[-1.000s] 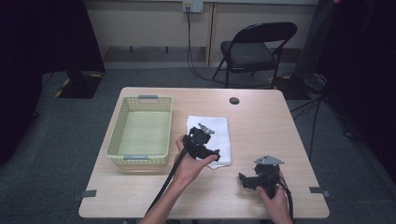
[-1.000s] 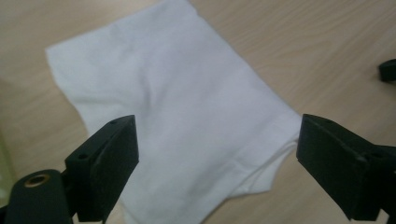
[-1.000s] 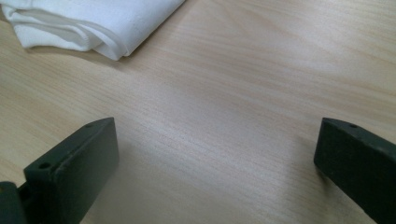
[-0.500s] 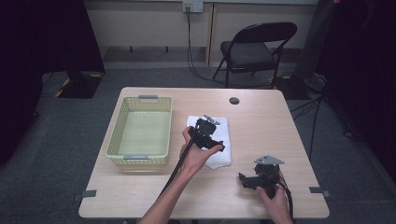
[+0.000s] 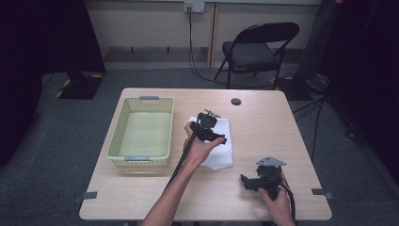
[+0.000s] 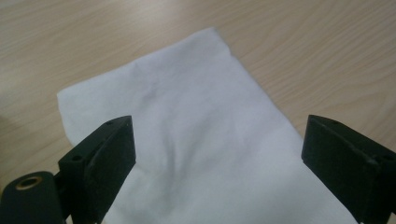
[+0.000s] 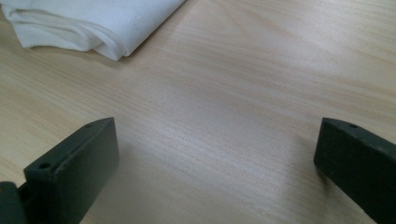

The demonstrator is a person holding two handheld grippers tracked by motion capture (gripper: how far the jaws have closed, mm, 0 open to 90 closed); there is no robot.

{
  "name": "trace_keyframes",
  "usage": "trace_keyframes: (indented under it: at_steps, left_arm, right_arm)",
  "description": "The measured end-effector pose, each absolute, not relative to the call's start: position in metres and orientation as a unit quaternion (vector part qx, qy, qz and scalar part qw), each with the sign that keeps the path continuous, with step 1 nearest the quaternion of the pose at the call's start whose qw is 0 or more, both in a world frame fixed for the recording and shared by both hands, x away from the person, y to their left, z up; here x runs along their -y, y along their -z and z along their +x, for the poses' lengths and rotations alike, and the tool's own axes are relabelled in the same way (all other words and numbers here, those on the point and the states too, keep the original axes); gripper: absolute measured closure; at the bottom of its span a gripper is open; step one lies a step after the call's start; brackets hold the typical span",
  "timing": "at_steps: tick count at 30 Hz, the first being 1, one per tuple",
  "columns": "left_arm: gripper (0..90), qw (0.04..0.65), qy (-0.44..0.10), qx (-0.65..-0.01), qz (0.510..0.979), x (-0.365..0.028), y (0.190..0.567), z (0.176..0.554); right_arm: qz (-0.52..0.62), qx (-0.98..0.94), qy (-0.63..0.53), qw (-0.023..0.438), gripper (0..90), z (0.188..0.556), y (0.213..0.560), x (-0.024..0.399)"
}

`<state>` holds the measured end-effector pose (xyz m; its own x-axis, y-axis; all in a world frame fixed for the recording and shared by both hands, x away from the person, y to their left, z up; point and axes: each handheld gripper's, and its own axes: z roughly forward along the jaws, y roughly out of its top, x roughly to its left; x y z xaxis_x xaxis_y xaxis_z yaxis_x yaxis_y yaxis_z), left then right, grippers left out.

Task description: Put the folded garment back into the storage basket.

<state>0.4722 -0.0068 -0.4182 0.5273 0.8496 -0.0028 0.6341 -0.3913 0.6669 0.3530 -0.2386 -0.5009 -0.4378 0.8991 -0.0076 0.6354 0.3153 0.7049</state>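
Left tongs (image 6: pixel 219 154) spread, above folded towel (image 6: pixel 187 135)

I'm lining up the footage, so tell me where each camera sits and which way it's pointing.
High view: above the person's side, looking forward and down at the table; both forearms, left tongs, right tongs.
Left gripper view: rides the left tongs, aimed down at the cloth; open jaws.
Right gripper view: rides the right tongs, low over bare table; open jaws.
All share the cloth.
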Motion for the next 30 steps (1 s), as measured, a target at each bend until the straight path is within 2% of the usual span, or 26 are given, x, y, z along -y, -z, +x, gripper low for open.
trace_keyframes:
  at_steps: [22, 26, 30]
  left_arm:
    - [7.9, 0.275, -0.174, -0.491, 0.808, 0.016, 0.469, 0.49]
    - [7.4, 0.244, -0.174, -0.486, 0.821, 0.021, 0.478, 0.491]
    - [2.9, 0.246, -0.177, -0.493, 0.815, 0.02, 0.482, 0.493]
  right_arm:
    - [0.489, -0.784, -0.322, 0.206, 0.0, 0.353, 0.501, 0.239]
    - [0.489, -0.784, -0.322, 0.206, 0.0, 0.353, 0.501, 0.238]
    - [0.489, -0.784, -0.322, 0.206, 0.0, 0.353, 0.501, 0.239]
